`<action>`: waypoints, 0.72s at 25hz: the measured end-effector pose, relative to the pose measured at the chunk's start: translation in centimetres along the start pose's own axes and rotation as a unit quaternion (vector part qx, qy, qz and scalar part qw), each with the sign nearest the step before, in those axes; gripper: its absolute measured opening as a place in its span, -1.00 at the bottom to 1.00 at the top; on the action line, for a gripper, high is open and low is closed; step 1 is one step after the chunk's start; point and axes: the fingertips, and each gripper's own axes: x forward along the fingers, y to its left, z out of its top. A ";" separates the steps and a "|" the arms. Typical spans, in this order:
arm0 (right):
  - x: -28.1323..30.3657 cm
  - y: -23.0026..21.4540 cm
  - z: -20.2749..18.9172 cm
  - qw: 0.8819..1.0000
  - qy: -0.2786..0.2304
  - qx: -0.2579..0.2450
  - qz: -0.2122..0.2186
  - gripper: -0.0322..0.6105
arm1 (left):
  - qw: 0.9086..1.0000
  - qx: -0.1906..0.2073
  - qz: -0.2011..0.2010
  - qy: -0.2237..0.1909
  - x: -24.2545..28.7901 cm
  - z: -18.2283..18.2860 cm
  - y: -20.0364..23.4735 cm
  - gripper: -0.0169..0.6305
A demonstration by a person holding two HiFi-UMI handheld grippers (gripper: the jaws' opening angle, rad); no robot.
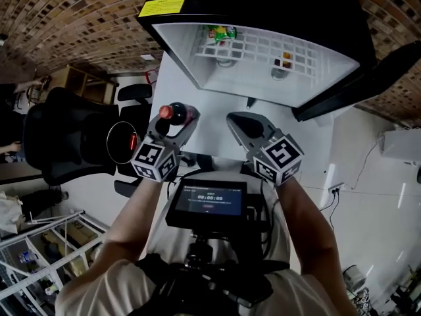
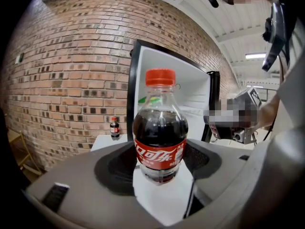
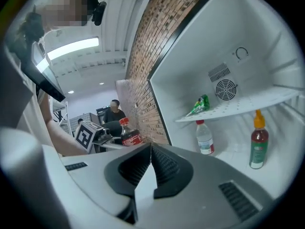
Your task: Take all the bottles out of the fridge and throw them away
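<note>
The left tool is clamped on a small clear plastic cola bottle with a red cap and red label; its jaws stand wide round the lower body and the bottle sits upright between them, outside the fridge. In the head view this tool lies at 9 o'clock from the right tool, the two near each other but apart, and both lie at 6 o'clock from the open black mini fridge with its white interior. The right tool's jaws are pressed together with nothing between them, and it points into the fridge cavity. In the right gripper view a white perforated shelf crosses the cavity at 2 o'clock from the jaws, and a green crinkled packet lies on its left end. Below the shelf, on the fridge floor, stand a clear plastic water bottle with a red cap at 2 o'clock and, at 3 o'clock from it, a red sauce bottle with an orange nozzle and green label, both upright and apart. In the left gripper view a second small cola bottle stands upright on the white table at 9 o'clock from the fridge, before the red brick wall
</note>
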 end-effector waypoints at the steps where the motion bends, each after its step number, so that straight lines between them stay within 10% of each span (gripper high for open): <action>1: 1.0 0.5 0.1 1.000 0.001 0.000 0.002 -0.89 | 1.000 -0.003 0.003 0.000 -0.5 -0.2 1.0 0.03; 18: 15.2 7.4 -1.9 0.996 0.071 -0.013 0.057 -0.89 | 0.993 -0.073 0.096 0.010 -9.3 -6.6 15.5 0.03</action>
